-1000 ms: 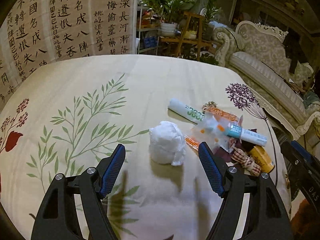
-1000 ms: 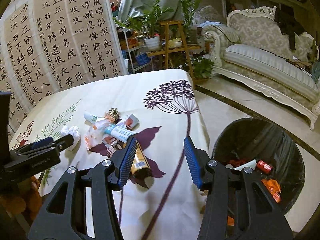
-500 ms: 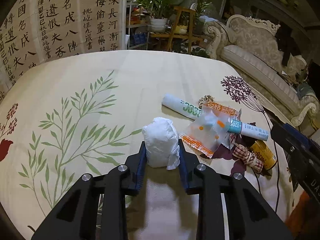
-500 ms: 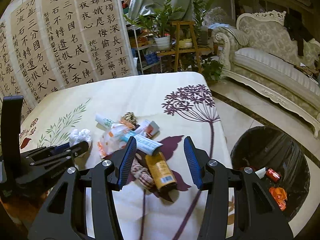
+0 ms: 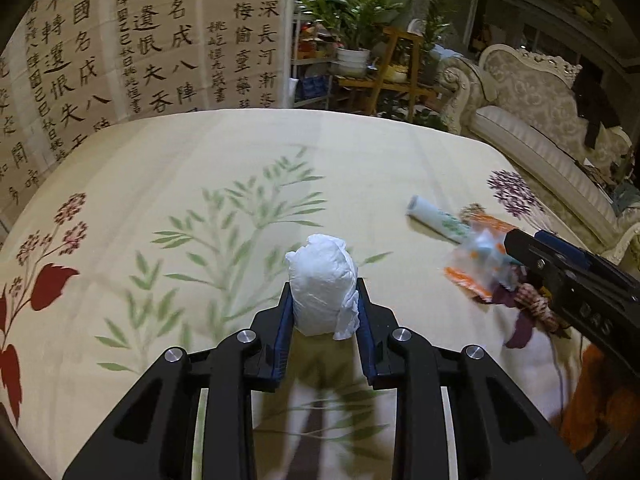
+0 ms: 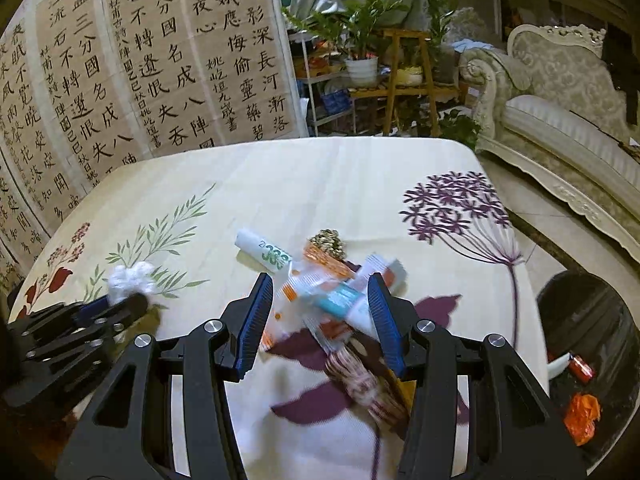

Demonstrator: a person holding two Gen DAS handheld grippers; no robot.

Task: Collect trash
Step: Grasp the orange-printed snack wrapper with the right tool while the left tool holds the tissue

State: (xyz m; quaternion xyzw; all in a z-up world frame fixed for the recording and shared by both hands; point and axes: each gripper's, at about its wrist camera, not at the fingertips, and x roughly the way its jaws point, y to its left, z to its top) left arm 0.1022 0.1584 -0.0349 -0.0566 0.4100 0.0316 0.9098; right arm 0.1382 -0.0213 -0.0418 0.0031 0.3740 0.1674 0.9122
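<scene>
A white crumpled tissue wad (image 5: 320, 268) sits between the blue pads of my left gripper (image 5: 323, 294), which is shut on it just above the floral tablecloth (image 5: 240, 160). The right wrist view shows the same wad (image 6: 130, 280) at the tip of the left gripper (image 6: 120, 306). My right gripper (image 6: 320, 284) stands open over the trash pile. Its fingers flank a teal-and-white tube (image 6: 344, 300) and clear orange-printed wrappers (image 6: 320, 258) without pressing them. A rolled white tube with green print (image 6: 262, 252) lies just beyond. A checked cloth bundle (image 6: 360, 380) lies under the right finger.
A black-lined bin (image 6: 592, 320) with orange and red trash inside stands on the floor off the table's right edge. Calligraphy panels (image 6: 160, 60), potted plants on a wooden stand (image 6: 400, 60) and a pale sofa (image 6: 560, 120) lie behind the table. The right gripper's body (image 5: 560, 276) covers part of the pile.
My left gripper shut on the tissue wad and then shifted with it. The right gripper swung left from beside the bin to over the trash pile, jaws unchanged.
</scene>
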